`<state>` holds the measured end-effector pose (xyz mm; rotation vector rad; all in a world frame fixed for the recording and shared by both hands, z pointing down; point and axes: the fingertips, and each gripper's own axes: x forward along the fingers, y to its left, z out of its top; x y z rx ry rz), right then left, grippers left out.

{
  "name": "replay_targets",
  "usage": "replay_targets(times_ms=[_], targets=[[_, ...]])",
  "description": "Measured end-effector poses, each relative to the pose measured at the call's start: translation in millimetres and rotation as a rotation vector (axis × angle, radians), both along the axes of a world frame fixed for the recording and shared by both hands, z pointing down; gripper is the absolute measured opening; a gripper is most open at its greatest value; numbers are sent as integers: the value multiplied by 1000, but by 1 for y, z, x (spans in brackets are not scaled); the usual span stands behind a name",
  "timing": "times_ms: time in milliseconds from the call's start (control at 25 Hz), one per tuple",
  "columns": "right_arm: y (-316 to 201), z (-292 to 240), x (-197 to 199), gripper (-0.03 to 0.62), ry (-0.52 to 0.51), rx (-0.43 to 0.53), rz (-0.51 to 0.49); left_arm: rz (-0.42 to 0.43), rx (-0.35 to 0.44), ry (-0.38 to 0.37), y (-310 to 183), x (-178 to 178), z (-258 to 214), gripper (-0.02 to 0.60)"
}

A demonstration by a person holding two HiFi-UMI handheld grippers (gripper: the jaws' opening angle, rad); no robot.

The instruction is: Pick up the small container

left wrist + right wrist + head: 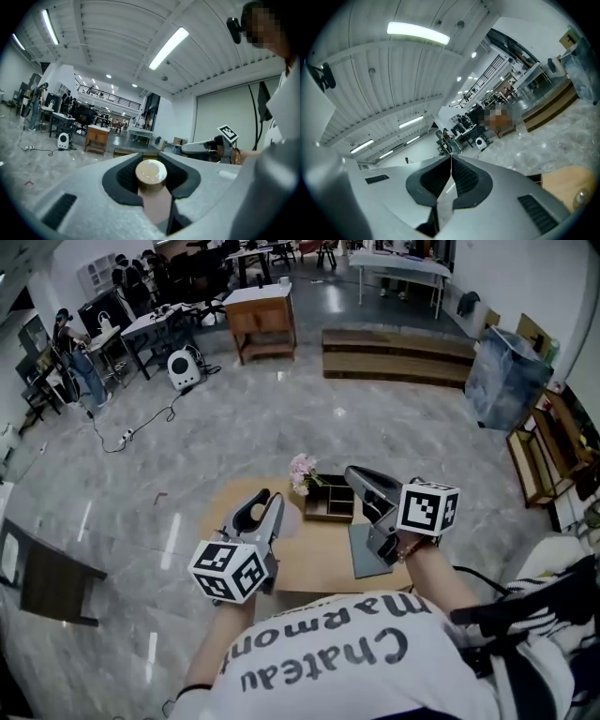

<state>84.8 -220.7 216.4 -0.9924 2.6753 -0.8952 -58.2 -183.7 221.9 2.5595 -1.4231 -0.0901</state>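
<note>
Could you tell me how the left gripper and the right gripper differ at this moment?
The left gripper's jaws stand apart, clamped on the small container; the right gripper's jaws meet at their tips with nothing between. In the head view, the left gripper hangs over the wooden table's left side, the right gripper over its right, near the dark tray. Both are grey and carry a marker cube.
</note>
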Motion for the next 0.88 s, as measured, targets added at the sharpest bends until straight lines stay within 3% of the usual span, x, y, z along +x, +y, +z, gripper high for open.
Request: replay_targets(times_ms=[240,560,880], targets=[[13,18,5,14,145,48,-119,-90,-9,1,30,21,10,106],[19,35,10,14,191,30,-169,-233,-36,14,70,14,15,106],[46,78,1,14,237,-34,-229,-323,-96,38,109,0,45,106]])
